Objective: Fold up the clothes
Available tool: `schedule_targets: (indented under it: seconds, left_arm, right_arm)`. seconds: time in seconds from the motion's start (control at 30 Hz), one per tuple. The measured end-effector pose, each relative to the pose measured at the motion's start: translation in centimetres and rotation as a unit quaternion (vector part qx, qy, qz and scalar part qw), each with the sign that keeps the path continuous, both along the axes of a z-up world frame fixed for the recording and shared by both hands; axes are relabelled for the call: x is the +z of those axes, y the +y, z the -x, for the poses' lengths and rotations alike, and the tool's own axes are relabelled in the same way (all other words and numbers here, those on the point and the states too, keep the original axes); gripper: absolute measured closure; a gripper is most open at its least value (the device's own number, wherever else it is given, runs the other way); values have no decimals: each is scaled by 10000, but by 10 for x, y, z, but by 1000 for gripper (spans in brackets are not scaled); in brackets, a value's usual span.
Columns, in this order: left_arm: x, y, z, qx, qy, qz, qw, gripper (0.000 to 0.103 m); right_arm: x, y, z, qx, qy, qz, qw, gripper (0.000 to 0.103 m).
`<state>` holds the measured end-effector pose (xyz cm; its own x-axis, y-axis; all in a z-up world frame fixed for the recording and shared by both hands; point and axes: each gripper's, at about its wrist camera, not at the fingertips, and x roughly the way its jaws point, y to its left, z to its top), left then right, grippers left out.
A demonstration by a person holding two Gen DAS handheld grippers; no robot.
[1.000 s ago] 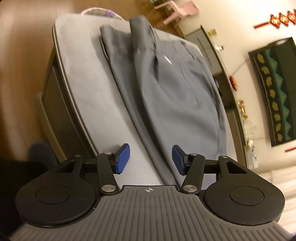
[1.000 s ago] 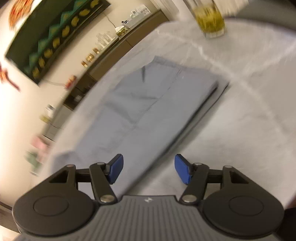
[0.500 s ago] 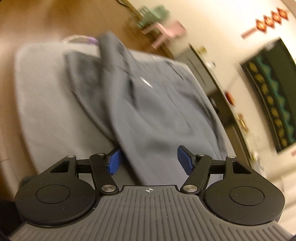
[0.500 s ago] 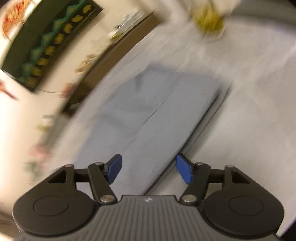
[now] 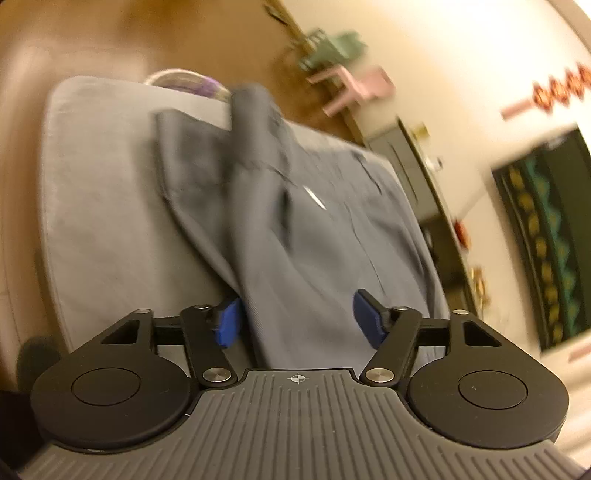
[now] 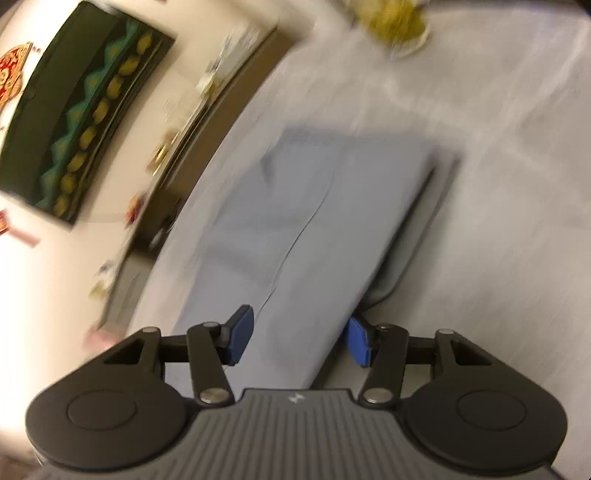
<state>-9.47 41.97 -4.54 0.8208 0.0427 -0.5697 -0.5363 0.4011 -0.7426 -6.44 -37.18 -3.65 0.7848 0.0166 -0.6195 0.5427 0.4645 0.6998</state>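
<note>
- In the left wrist view, a grey-covered table [image 5: 103,206] is seen at the left, with brown floor [image 5: 110,40] beyond its far edge.
- A basket [image 5: 184,79] with purple contents is partly seen just past the table's far edge; it is blurred.
- Grey trousers [image 5: 303,229] are laid folded lengthwise on the table, running from the far edge toward the camera, with a thick fold ridge along their left side.
- The left hand-held gripper [image 5: 295,323] is held low over the near end of the trousers. Its 2 blue pads [image 5: 227,326] stand apart, the left one at the trousers' left edge and the right one over the cloth. The jaws have just been closing a little, with cloth between them; no pinch is seen, so the gripper is read as open.
- To the right, a pink chair [image 5: 354,88], a dark cabinet [image 5: 402,158] and a dark wall hanging [image 5: 546,229] are seen along a cream wall.
- In the right wrist view, the wall hanging [image 6: 81,107] is at the left, with a cluttered cabinet [image 6: 192,122] beside the table.
- The trousers [image 6: 306,229] lie in the middle, a seam running down their length, a lower layer showing along their right edge.
- The right hand-held gripper [image 6: 297,341] is held at the near end of the trousers. Its left pad [image 6: 240,334] is over the cloth and the right pad is at the right edge, partly behind the fold. The jaws have just been closing with cloth between them; the pads are still apart, so it is read as open.
- A blurred yellow object [image 6: 395,18] stands at the far right of the table [image 6: 498,184].
</note>
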Motion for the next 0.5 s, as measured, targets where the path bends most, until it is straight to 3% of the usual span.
schedule_targets:
  seconds: [0.07, 0.1, 0.13, 0.2, 0.23, 0.27, 0.3, 0.33, 0.37, 0.47, 0.5]
  left_arm:
    - [3, -8, -10, -342, 105, -275, 9990, 49]
    - [4, -10, -12, -449, 138, -353, 9983, 49]
    - [3, -8, -12, -420, 133, -321, 9985, 53]
    - [-2, -3, -11, -279, 139, -198, 9993, 74]
    - [-5, 1, -10, -186, 139, -72, 9997, 87]
    - [-8, 2, -10, -176, 114, 37, 9998, 87]
    - [-10, 3, -10, -167, 90, 146, 9997, 86]
    - [-11, 2, -12, -286, 69, 174, 9994, 78]
    - [-9, 0, -16, -491, 39, 154, 9987, 69]
    - [-8, 5, -10, -257, 23, 165, 9995, 72]
    - [-9, 9, -5, -70, 7, 234, 9997, 72]
  right_arm:
    - [1, 13, -12, 460, 3, 57, 9989, 43]
    - [-3, 13, -18, 803, -176, -261, 9963, 40]
    - [-3, 8, -17, 548, -153, -143, 9983, 45]
    - [-4, -4, -14, -8, -91, 125, 9999, 63]
    - [-4, -3, -16, 41, -113, 91, 9999, 62]
    - [-5, -2, -18, 100, -136, 52, 9998, 58]
    - [-8, 4, -26, 627, -240, -232, 9975, 52]
    - [-11, 6, -32, 970, -309, -561, 9932, 52]
    - [-9, -1, -28, 616, -248, -452, 9968, 59]
    - [-6, -13, -15, -194, -202, -249, 9993, 59]
    - [-6, -12, -17, 56, -163, -352, 9992, 58]
